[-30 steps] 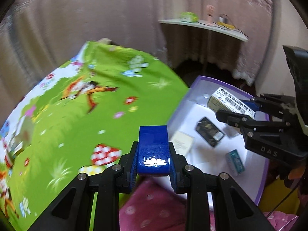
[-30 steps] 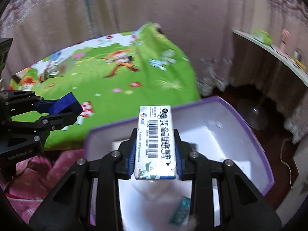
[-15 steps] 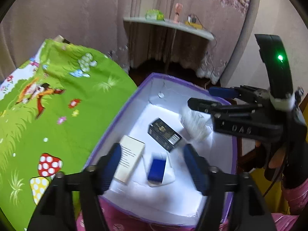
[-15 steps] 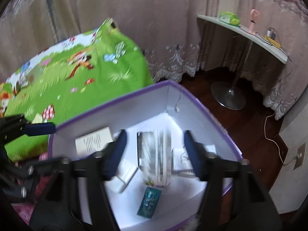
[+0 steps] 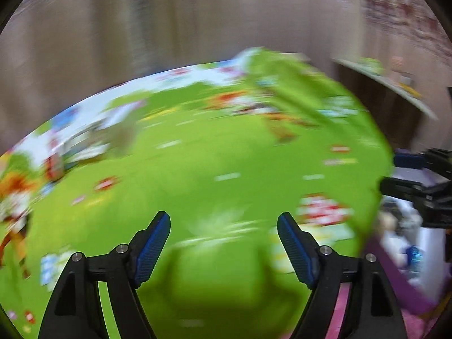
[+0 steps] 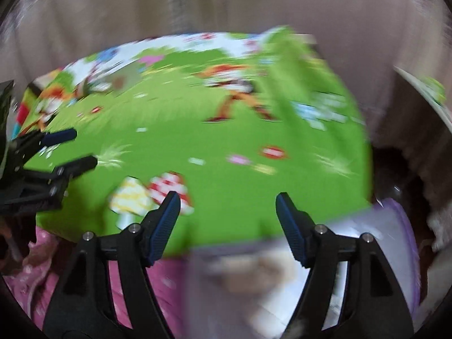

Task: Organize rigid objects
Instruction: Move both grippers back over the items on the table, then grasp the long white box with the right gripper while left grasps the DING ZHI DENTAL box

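Note:
Both views are smeared by motion. My left gripper hangs over the green cartoon sheet with its jaws opening and nothing between them. My right gripper also has its jaws opening and empty, above the sheet's edge and the near rim of the purple-rimmed white box. In the left wrist view the box shows at the lower right, with small items inside too blurred to name. The right gripper appears at that view's right edge; the left gripper at the other view's left edge.
Beige curtains hang behind the bed. A white shelf with small items stands at the right. Pink fabric lies at the near edge, beside the box. Dark floor shows right of the bed.
Both grippers let go of their items, the blue object and the barcoded white box, into the purple-rimmed box. Both then swung left, back over the green sheet, jaws wide.

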{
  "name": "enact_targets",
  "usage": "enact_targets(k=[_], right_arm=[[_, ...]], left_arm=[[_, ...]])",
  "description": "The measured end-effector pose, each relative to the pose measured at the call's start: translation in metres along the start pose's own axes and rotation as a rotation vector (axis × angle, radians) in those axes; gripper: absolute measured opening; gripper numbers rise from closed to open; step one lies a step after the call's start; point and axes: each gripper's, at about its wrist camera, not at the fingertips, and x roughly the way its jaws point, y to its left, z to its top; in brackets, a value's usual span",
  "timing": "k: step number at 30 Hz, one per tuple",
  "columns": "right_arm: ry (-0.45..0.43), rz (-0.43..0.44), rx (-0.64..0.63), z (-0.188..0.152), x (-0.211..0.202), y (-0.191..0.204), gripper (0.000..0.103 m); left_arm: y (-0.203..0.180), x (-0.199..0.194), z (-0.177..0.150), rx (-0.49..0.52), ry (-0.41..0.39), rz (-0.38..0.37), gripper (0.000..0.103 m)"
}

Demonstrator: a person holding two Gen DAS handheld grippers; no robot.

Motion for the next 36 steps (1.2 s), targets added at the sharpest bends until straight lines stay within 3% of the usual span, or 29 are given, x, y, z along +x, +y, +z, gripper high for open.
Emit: enact_targets(k=[7, 12, 13, 16, 21, 26, 27, 29, 33, 36], right_arm=[[0.049, 0.183, -0.013, 0.064, 0.093, 0.098, 0.074], [0.009, 0.232, 0.033, 0.125, 0.154, 0.167, 0.075], [0.0, 0.224, 0.038, 0.136, 0.164, 0.179, 0.075], [-0.007, 0.203, 0.069, 0.167, 0.191, 0.206, 0.075], [-0.019, 0.126, 0.122, 0.202, 0.225, 0.228, 0.077], [0.008, 0.039, 0.121, 0.215, 0.251, 0.225, 0.077], [0.013, 0.022, 0.114, 0.215, 0.253, 0.22, 0.074], [0.004, 0.069, 0.112, 0.211, 0.25, 0.208, 0.04], [-0.009, 0.094, -0.005, 0.191, 0.229, 0.187, 0.039], [-0.013, 0.106, -0.065, 0.171, 0.213, 0.173, 0.039]], left_arm=[[0.127, 0.021, -0.016, -0.189, 0.028, 0.319, 0.079], [0.185, 0.034, -0.032, -0.313, 0.073, 0.413, 0.079], [0.198, 0.039, -0.037, -0.371, 0.112, 0.401, 0.079], [0.217, 0.04, -0.044, -0.485, 0.121, 0.341, 0.08], [0.214, 0.043, -0.043, -0.468, 0.126, 0.35, 0.085], [0.214, 0.043, -0.043, -0.474, 0.129, 0.34, 0.088], [0.213, 0.044, -0.042, -0.472, 0.131, 0.339, 0.088], [0.214, 0.046, -0.04, -0.471, 0.137, 0.335, 0.089], [0.217, 0.055, -0.029, -0.502, 0.159, 0.315, 0.092], [0.22, 0.075, -0.003, -0.572, 0.155, 0.251, 0.092]])
